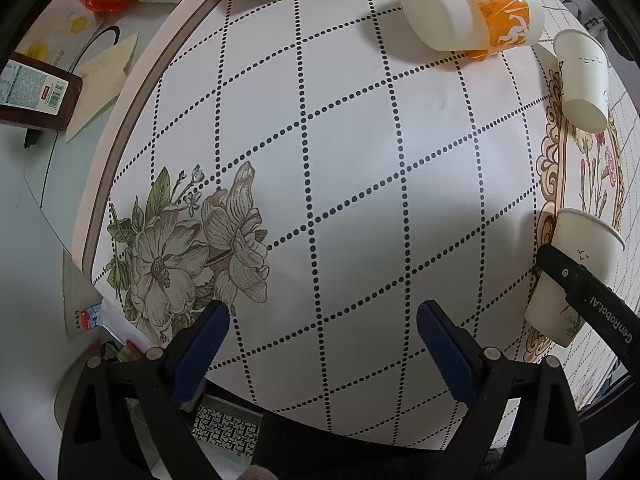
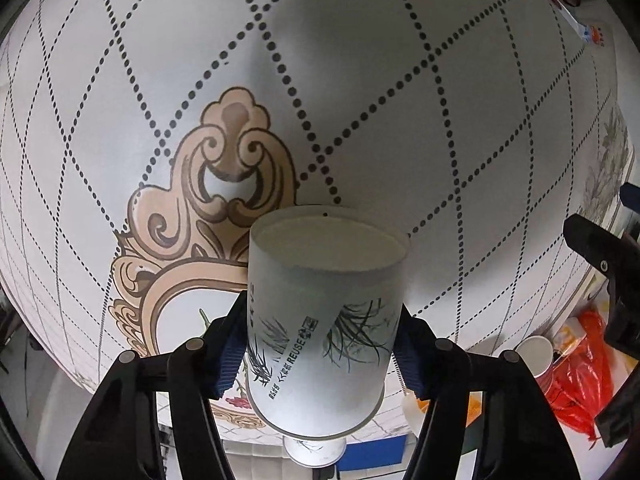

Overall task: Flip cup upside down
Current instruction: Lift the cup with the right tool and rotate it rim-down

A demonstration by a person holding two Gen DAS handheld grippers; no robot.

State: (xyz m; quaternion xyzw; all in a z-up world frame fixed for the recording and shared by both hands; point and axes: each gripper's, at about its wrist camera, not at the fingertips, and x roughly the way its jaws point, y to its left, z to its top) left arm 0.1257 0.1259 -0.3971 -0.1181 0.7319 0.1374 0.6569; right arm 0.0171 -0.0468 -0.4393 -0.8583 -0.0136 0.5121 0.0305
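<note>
Between the right gripper's blue pads: paper cup [image 2: 324, 320], clamped at mid-wall from both sides.
Right gripper [image 2: 320, 344]: closed on the cup; nothing shows whether the rim touches the tablecloth [image 2: 400, 92].
Cup axis: runs forward along the fingers, closed base farthest from the gripper, open rim nearest the camera; seemingly already bottom-up.
Cup position: over the ornate beige frame print [image 2: 224, 184], its base just beside the frame's crest.
Left gripper [image 1: 322, 344]: pads spread apart, holding nothing, well apart from the cup over the dotted grid.
Nearer hand: right, judged to carry the flip alone.
Open room: bare cloth beyond the cup's base; a second white cup [image 1: 582, 80] and the orange tub [image 1: 472, 8] lie farther off.
Edge: table rim lies behind the cup, toward the operator.
Next move, judged: lower rim-down, then release.
</note>
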